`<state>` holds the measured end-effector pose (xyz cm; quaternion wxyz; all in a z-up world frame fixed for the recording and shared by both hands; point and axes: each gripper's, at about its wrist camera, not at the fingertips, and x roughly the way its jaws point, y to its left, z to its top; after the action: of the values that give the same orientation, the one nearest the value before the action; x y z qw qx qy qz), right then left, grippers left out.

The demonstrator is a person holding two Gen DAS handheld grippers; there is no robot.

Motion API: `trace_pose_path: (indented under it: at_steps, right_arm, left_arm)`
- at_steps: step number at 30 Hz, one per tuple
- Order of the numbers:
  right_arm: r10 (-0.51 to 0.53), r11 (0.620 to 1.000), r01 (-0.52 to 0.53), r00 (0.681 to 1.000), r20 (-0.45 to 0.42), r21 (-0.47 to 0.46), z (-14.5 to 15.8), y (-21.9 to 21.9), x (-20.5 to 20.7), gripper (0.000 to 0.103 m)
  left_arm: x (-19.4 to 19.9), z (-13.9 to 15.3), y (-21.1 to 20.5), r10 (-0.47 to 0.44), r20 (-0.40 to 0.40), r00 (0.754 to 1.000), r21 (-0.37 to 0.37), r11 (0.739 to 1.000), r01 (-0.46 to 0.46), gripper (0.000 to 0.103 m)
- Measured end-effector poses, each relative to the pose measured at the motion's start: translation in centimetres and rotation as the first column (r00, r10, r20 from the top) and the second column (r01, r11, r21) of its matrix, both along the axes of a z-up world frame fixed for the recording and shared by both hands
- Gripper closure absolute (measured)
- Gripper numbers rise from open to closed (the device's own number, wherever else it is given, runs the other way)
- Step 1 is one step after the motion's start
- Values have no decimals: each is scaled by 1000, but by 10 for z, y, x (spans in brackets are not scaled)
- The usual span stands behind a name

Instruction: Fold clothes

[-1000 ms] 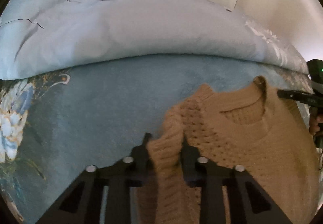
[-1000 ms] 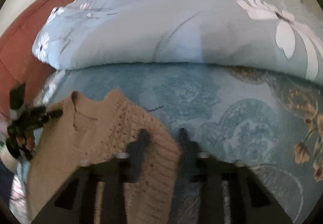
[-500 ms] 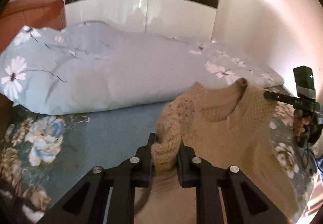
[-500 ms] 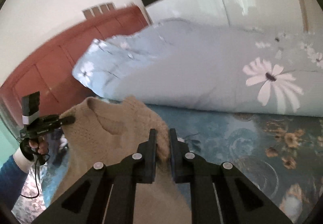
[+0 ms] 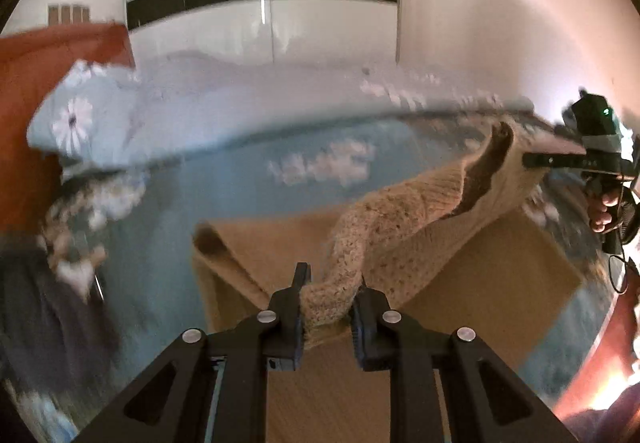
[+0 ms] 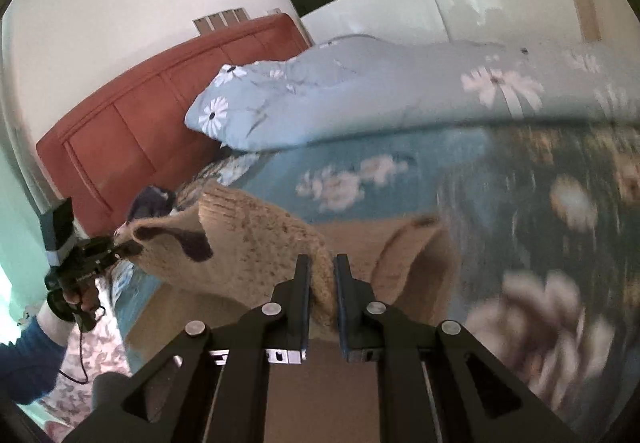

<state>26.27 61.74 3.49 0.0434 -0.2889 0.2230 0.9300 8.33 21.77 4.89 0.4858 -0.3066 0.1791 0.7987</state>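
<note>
sweater up off the bed

my left gripper [image 5: 326, 307] and right gripper [image 6: 322, 289] each pinch the tan sweater [image 5: 404, 227] at a shoulder.

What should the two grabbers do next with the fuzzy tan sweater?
Probably carry it forward and lower its top onto the bed. The left gripper and right gripper each pinch a shoulder of the sweater, holding the collar end in the air. Its lower part already lies on the blue floral bedspread, so laying the raised half down flat looks like the next step.
</note>
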Motion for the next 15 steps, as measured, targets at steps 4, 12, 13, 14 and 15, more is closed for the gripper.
trace_pose_path:
  at_steps: [4, 12, 13, 14, 15]
  right_arm:
    - [-2, 1000, 3, 998, 58, -19, -26, -29, 29, 91]
    - [-9, 1000, 11, 988, 152, -15, -55, -67, 63, 89]
    - [-10, 1000, 11, 987, 162, -9, -56, -68, 64, 85]
    - [-10, 1000, 11, 985, 175, 0, -56, -70, 65, 85]
    - [-11, 1000, 10, 982, 187, 8, -57, -72, 66, 84]
  left_arm:
    - [21, -29, -19, 34, 31, 999, -58, 998, -33, 83]
    - [33, -56, -56, 154, 156, 976, -20, 988, -152, 76]
    - [35, -57, -59, 170, 166, 971, -22, 985, -168, 76]
    - [38, -58, -61, 181, 171, 968, -27, 983, -179, 74]
    - [40, -59, -62, 190, 171, 967, -37, 982, -186, 72]
